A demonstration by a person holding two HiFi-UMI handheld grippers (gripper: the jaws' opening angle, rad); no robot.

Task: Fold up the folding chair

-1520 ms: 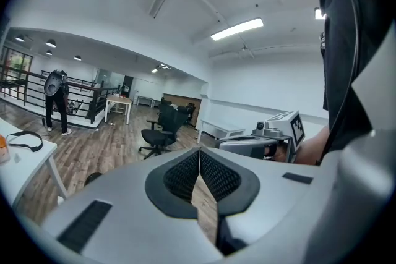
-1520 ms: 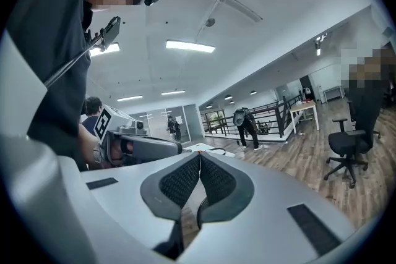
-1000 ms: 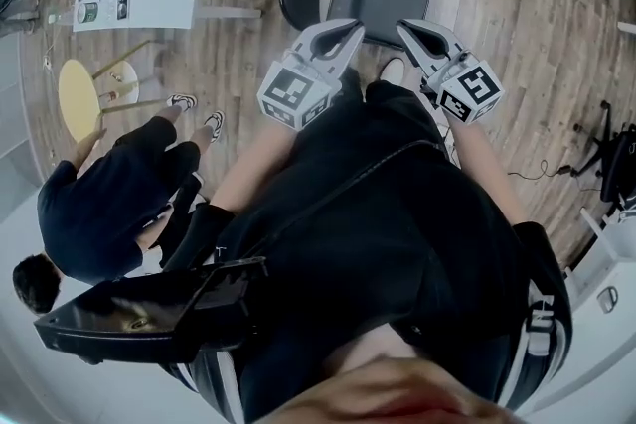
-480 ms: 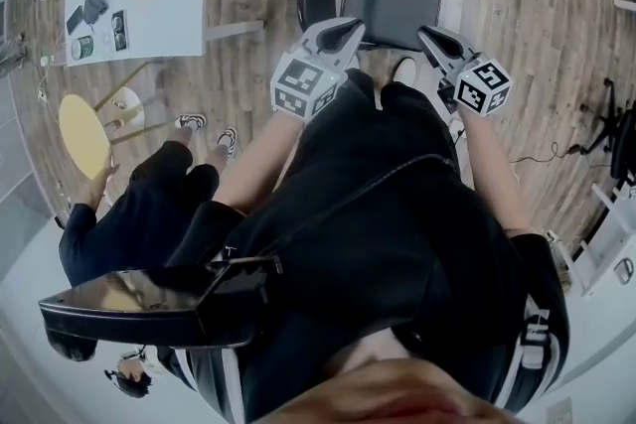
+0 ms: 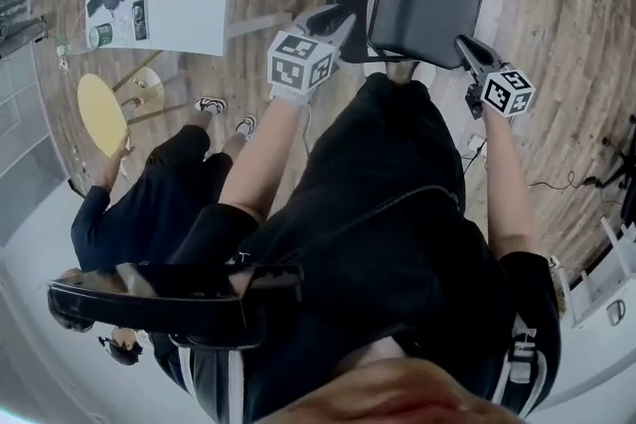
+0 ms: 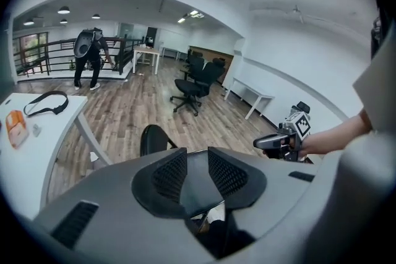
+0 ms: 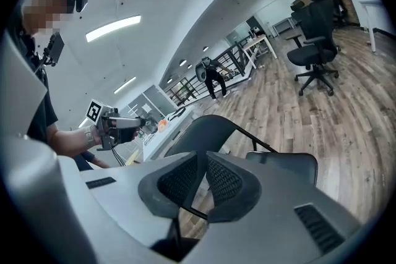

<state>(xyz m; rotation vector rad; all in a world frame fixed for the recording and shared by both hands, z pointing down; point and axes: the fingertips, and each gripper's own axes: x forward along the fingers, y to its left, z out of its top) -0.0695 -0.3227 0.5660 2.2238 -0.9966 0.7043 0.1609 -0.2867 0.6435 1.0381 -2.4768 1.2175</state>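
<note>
Folding chair (image 5: 422,10) — unfolded, upright

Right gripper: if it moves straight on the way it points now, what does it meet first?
The right gripper, shut, would probably first meet the black metal folding chair, at its curved backrest, which shows directly beyond it. Depth is unclear, so contact may not be close.

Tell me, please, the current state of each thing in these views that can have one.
folding chair: unfolded, seat down, standing on its legs.
left gripper: jaws opening, the chair's seat seen through the gap, nothing gripped.
right gripper: shut, empty.
yellow stool: standing, unoccupied.
</note>
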